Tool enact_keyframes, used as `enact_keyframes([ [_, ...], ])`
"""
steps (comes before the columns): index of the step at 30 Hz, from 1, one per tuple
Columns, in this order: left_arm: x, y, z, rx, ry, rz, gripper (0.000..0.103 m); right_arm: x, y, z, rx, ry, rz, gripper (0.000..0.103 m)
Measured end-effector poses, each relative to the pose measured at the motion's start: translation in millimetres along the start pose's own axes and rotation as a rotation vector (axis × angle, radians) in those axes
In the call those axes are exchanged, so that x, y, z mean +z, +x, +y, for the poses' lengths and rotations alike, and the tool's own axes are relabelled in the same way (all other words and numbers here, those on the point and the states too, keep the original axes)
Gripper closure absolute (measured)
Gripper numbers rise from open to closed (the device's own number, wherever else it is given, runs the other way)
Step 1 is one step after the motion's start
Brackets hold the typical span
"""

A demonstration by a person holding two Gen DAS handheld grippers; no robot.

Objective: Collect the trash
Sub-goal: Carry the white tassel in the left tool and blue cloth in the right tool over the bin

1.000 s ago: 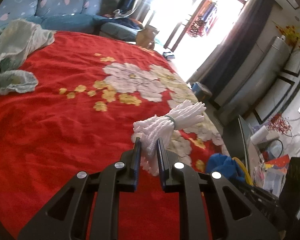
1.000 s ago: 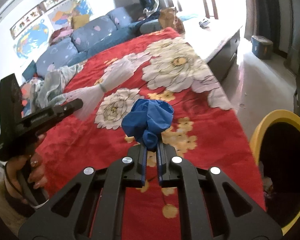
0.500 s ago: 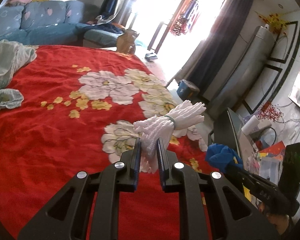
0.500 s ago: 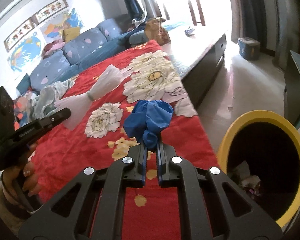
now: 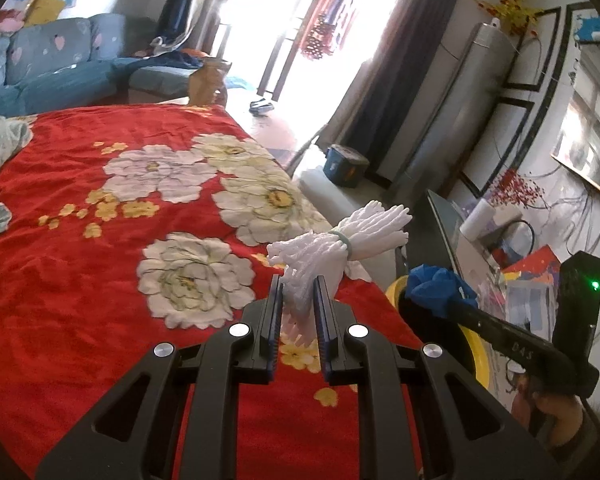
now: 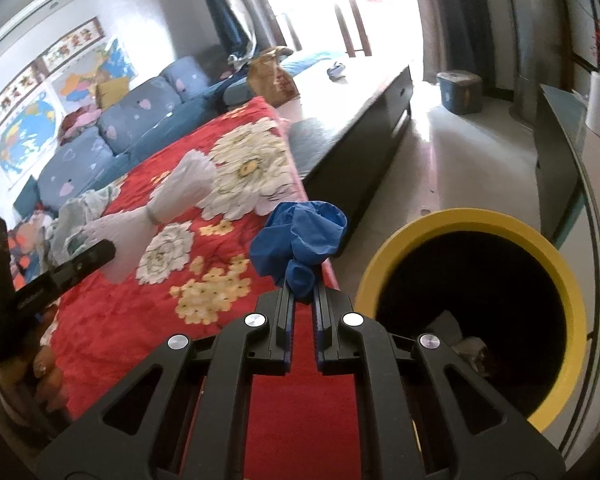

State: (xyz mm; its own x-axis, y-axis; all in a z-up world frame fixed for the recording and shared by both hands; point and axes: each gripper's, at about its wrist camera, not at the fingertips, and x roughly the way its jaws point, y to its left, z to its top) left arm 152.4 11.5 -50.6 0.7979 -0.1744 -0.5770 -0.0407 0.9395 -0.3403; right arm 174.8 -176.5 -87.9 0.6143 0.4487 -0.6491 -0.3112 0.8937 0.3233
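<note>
Left gripper (image 5: 296, 286): clamped on white foam netting bundle (image 5: 336, 246)
Bundle: reaches ahead and right of the jaws
Red floral blanket (image 5: 80, 280): beneath the jaws
Yellow bin (image 5: 476, 356): right of the jaws
Blue crumpled piece (image 5: 440, 286): right, above the bin

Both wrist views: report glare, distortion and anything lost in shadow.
Left wrist view: the glass doors are blown out white by daylight, and the fisheye bends the grey cabinet. Right wrist view: the window glares likewise, and the yellow-rimmed round bin is nearly black inside, its contents barely readable.
</note>
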Motion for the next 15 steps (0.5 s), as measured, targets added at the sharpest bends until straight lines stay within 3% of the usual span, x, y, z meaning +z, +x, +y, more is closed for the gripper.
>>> enact_keyframes([
  [15, -7, 1, -32, -0.045, 0.075, 0.013, 0.088, -2, -22, -34, -0.057, 0.07, -0.044, 0.099],
])
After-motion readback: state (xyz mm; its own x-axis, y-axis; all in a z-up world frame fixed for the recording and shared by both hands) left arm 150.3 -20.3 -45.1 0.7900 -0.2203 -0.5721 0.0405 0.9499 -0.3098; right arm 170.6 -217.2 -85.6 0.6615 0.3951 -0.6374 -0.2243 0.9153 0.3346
